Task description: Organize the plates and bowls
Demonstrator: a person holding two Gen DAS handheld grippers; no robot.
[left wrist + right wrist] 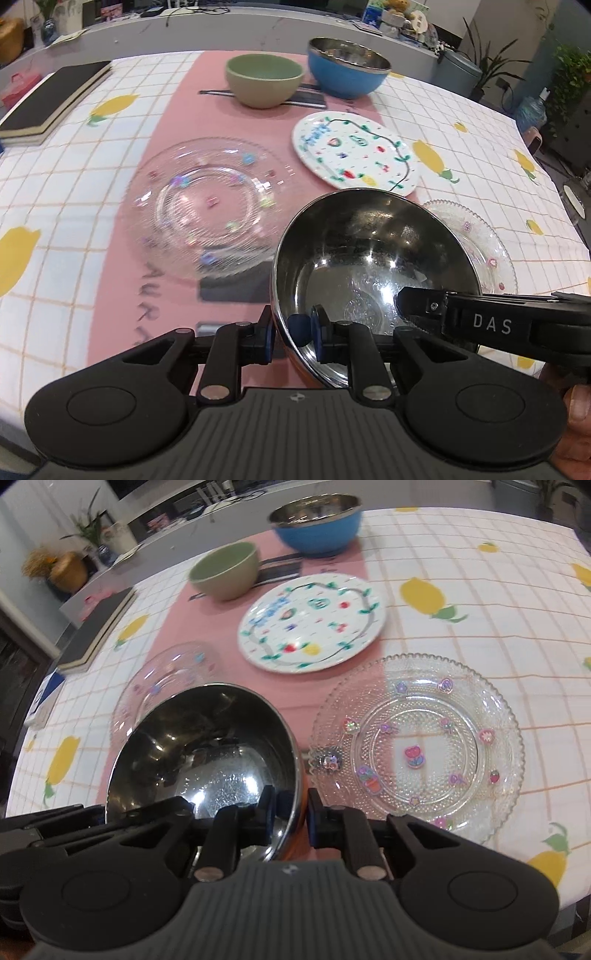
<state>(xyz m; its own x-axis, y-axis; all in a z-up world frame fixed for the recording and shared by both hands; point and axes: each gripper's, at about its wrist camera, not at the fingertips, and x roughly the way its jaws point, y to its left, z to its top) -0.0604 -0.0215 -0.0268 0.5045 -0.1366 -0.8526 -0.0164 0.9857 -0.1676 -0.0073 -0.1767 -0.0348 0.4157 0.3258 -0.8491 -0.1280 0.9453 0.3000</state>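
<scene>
A steel bowl [369,266] with an orange outside is held above the table by both grippers, each on the near rim. My left gripper [291,330] is shut on its left rim. My right gripper [291,818] is shut on its right rim [295,794]; the right gripper also shows in the left wrist view [424,306]. The bowl [207,746] is tilted. A clear glass plate [207,206] lies left of it, and a second glass plate [417,746] lies right. A painted white plate [354,151], a green bowl [264,79] and a blue bowl [347,68] stand farther back.
A pink runner [177,122] crosses the chequered lemon tablecloth [66,192]. A black notebook [51,99] lies at the far left. Dark chopsticks or mats [306,98] lie under the far bowls. The table's right edge [546,177] drops off near plants and a counter.
</scene>
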